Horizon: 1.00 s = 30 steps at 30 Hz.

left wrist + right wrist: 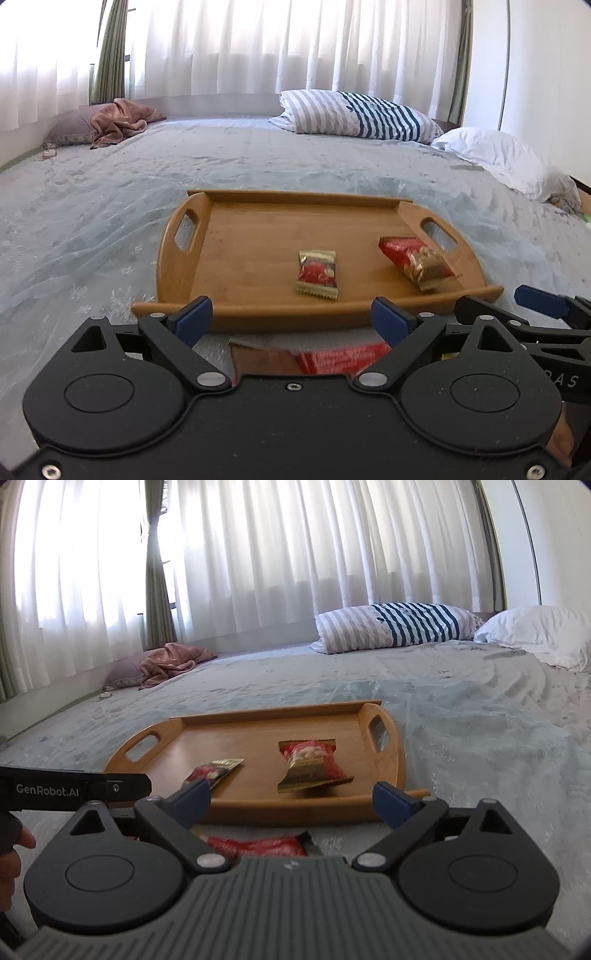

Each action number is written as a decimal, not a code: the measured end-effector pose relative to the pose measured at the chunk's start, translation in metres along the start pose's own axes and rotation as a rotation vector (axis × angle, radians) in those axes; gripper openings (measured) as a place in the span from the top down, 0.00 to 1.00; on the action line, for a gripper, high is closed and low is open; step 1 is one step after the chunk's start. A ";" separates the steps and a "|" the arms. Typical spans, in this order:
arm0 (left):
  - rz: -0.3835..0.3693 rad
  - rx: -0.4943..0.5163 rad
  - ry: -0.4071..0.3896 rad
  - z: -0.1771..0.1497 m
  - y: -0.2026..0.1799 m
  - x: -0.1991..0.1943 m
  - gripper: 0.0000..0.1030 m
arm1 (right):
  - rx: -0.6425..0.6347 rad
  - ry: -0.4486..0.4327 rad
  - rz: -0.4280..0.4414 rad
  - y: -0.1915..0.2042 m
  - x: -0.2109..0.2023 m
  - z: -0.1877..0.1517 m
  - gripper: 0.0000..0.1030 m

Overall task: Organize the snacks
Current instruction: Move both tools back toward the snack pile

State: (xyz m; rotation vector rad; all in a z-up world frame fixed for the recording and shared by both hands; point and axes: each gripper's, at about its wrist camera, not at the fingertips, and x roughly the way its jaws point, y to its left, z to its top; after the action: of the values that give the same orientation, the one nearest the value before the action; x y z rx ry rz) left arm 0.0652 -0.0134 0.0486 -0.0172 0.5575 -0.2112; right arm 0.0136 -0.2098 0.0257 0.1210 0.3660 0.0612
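Observation:
A wooden tray (258,229) with two handles lies on the bed; it also shows in the right wrist view (229,731). Two red-and-gold snack packets lie in it: one in the middle (317,274) (214,771) and one at the right (417,260) (312,768). A third red packet (332,360) (255,845) lies on the bedspread in front of the tray, below both grippers. My left gripper (291,319) is open and empty above it. My right gripper (291,801) is open and empty too, right of the left one.
The pale blue bedspread (92,221) surrounds the tray. A striped pillow (354,112) and a white pillow (498,155) lie at the back right. A pink blanket on a purple cushion (110,123) lies back left. White curtains hang behind.

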 end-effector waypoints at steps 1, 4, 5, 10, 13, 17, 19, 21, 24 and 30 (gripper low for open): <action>0.001 0.006 -0.003 -0.003 0.000 -0.003 0.09 | -0.003 0.000 0.005 0.001 -0.003 -0.003 0.00; -0.010 0.019 -0.012 -0.013 -0.001 -0.012 0.07 | -0.011 0.002 0.020 0.005 -0.009 -0.010 0.00; -0.013 0.021 -0.014 -0.016 -0.002 -0.015 0.06 | -0.013 0.004 0.023 0.007 -0.010 -0.013 0.00; -0.010 0.013 -0.002 -0.029 0.000 -0.023 0.06 | -0.031 0.009 0.032 0.013 -0.020 -0.026 0.00; -0.001 0.021 -0.004 -0.036 0.001 -0.029 0.06 | -0.057 0.012 0.035 0.018 -0.024 -0.032 0.00; 0.010 0.034 -0.002 -0.042 0.001 -0.036 0.07 | -0.098 0.023 0.041 0.025 -0.030 -0.041 0.00; 0.009 0.036 0.004 -0.044 0.002 -0.040 0.10 | -0.115 0.029 0.046 0.028 -0.033 -0.045 0.00; 0.013 0.034 0.013 -0.047 0.002 -0.043 0.14 | -0.130 0.036 0.051 0.032 -0.034 -0.048 0.00; 0.010 0.038 0.024 -0.051 0.003 -0.048 0.17 | -0.150 0.040 0.059 0.036 -0.036 -0.052 0.00; 0.003 0.068 0.044 -0.058 0.000 -0.053 0.26 | -0.181 0.044 0.061 0.044 -0.037 -0.056 0.00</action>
State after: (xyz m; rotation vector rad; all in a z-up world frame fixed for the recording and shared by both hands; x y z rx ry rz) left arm -0.0090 0.0001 0.0266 0.0540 0.5937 -0.2280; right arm -0.0428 -0.1630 -0.0074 -0.0488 0.3987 0.1570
